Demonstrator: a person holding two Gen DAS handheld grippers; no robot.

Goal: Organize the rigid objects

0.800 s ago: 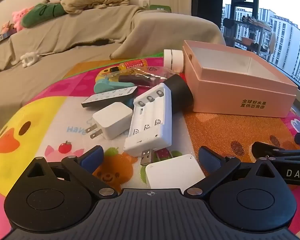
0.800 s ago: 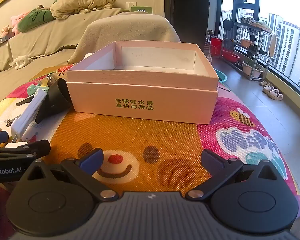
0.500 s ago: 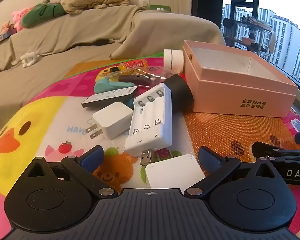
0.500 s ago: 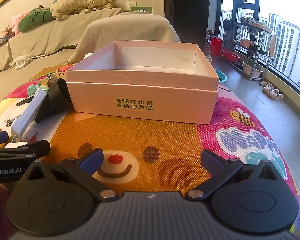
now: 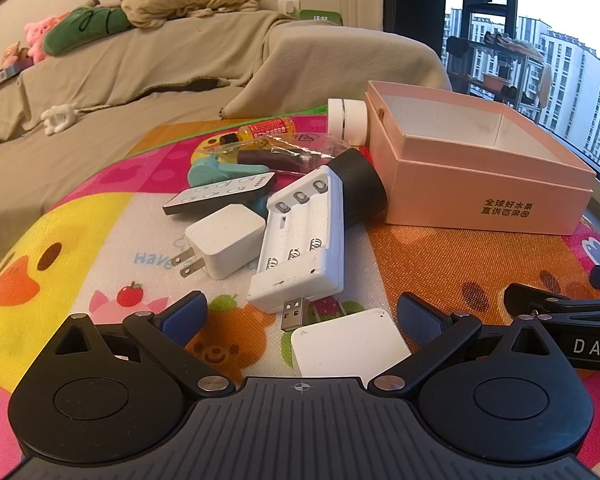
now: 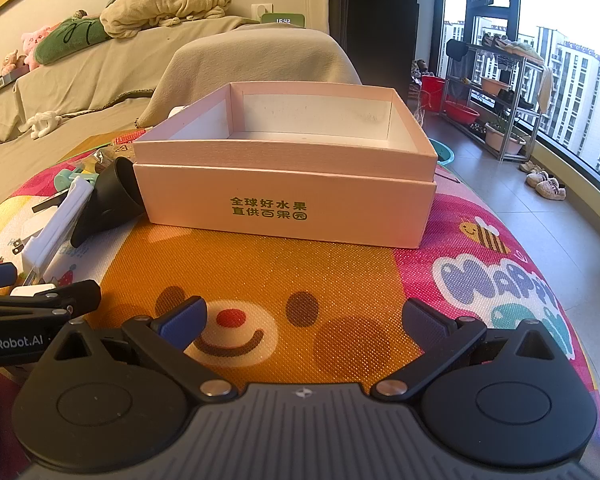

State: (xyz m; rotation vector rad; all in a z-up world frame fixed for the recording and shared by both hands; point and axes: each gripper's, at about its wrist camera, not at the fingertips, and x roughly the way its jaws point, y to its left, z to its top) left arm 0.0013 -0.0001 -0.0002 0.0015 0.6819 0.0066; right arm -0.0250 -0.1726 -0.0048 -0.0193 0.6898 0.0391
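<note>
- The left gripper is hovering with fingers spread wide, holding nothing, a white square adapter lying between them on the play mat.
- Just beyond, the battery charger is lying with its long axis running away from the fingers, USB plug pointing back at them.
- The right gripper is also gaping wide and empty, facing the pink box near the mat's far edge.

left gripper: hovering low, fingers spread wide
right gripper: hovering alongside, level, fingers spread wide
</note>
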